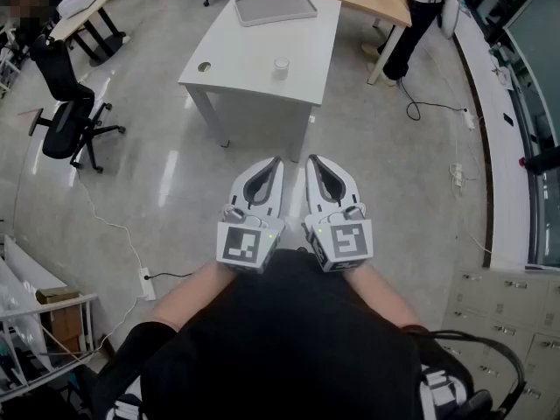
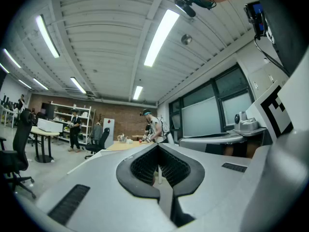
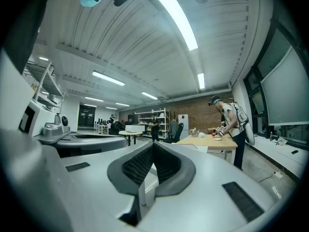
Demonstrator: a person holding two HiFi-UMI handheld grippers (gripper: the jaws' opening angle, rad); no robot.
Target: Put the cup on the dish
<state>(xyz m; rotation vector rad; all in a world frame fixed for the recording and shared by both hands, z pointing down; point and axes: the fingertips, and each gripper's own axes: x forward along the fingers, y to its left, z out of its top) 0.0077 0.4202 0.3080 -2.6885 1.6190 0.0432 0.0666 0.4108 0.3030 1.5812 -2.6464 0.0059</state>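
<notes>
My left tongs (image 1: 273,166) and right tongs (image 1: 315,164) are clenched, empty. The small translucent cup (image 1: 280,66) on the white counter (image 1: 249,55) looks light, perhaps thin plastic; I'd pinch its rim.

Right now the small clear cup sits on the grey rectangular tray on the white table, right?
No. The head view shows the small clear cup standing on the bare white table, apart from the grey rectangular tray at its far end.
</notes>
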